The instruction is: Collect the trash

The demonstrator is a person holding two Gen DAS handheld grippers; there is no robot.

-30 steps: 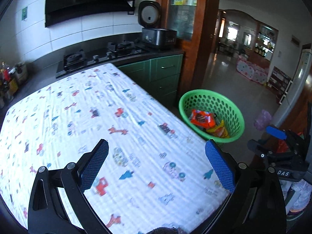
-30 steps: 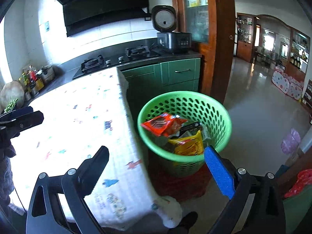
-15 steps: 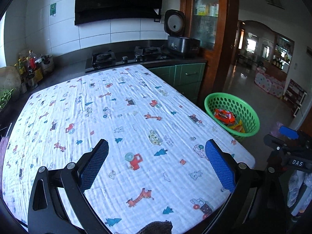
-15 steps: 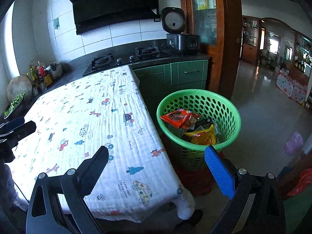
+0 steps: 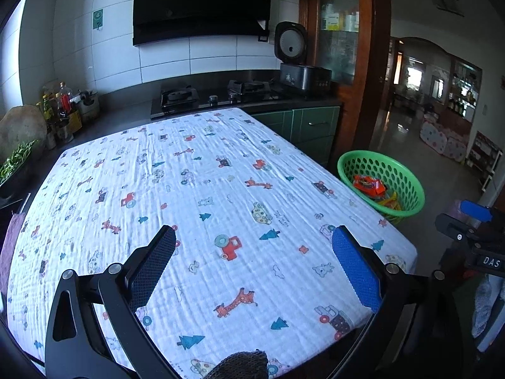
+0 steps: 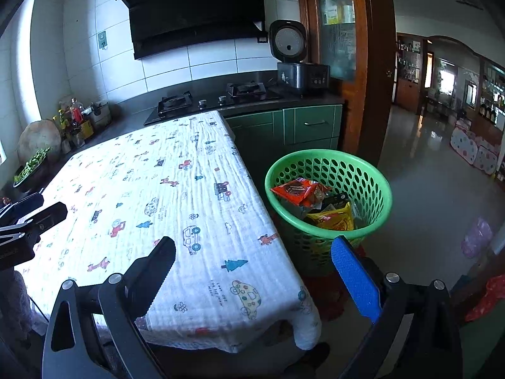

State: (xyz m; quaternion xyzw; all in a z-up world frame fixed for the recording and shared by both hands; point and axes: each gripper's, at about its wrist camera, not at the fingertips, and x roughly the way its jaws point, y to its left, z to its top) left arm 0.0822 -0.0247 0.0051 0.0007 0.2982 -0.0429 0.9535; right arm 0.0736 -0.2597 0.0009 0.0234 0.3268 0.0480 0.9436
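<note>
A green perforated basket [image 6: 359, 170] stands on the floor right of the table and holds snack wrappers: an orange-red packet [image 6: 298, 191] and a yellow packet [image 6: 333, 219]. It also shows in the left wrist view [image 5: 407, 183] with the orange packet [image 5: 367, 184] inside. The table's white cartoon-print cloth [image 5: 202, 195] carries no trash in either view. My left gripper [image 5: 252, 265] is open and empty above the cloth's near part. My right gripper [image 6: 252, 271] is open and empty above the table's front right corner, short of the basket.
A dark counter with a gas hob [image 5: 214, 96] and rice cooker [image 5: 293, 60] runs behind the table. Bottles and jars [image 5: 63, 104] stand at the left. Green cabinets [image 6: 303, 124] sit behind the basket. Tiled floor [image 6: 423, 189] opens to the right.
Both grippers have pulled back and risen from the table and basket, so more of the cloth shows. Both stayed open and empty. The basket's contents have not moved.
</note>
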